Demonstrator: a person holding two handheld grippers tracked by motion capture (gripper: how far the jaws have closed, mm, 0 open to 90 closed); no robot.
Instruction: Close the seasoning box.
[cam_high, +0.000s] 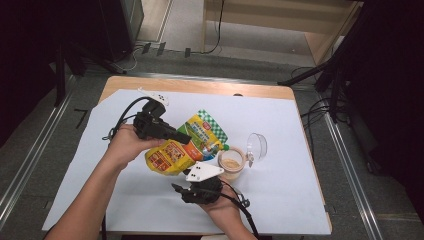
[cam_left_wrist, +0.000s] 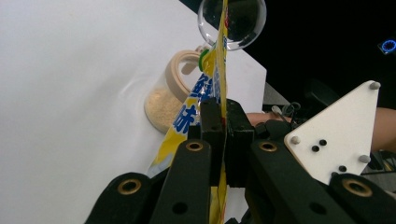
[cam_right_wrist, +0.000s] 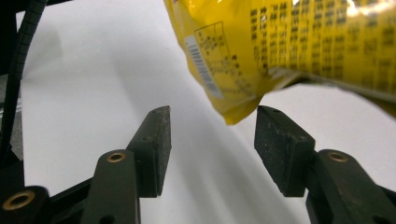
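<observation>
Gripping yellow pouch (cam_left_wrist: 215, 74), left gripper (cam_left_wrist: 226, 122) (right gripper (cam_right_wrist: 212, 140) w/ jaws apart).

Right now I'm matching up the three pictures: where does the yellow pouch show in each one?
High view: yellow pouch at centre, tilted toward the jar.
Left gripper view: seen edge-on, running up the middle, clamped in the left gripper.
Right gripper view: top right, its corner hanging above the open right gripper.
Shared landmark: the white sheet covering the table.

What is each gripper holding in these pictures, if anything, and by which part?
The left gripper is shut on the yellow pouch, pinching its thin side edge. The right gripper is open and holds nothing; the pouch's corner hangs above its jaws.
</observation>
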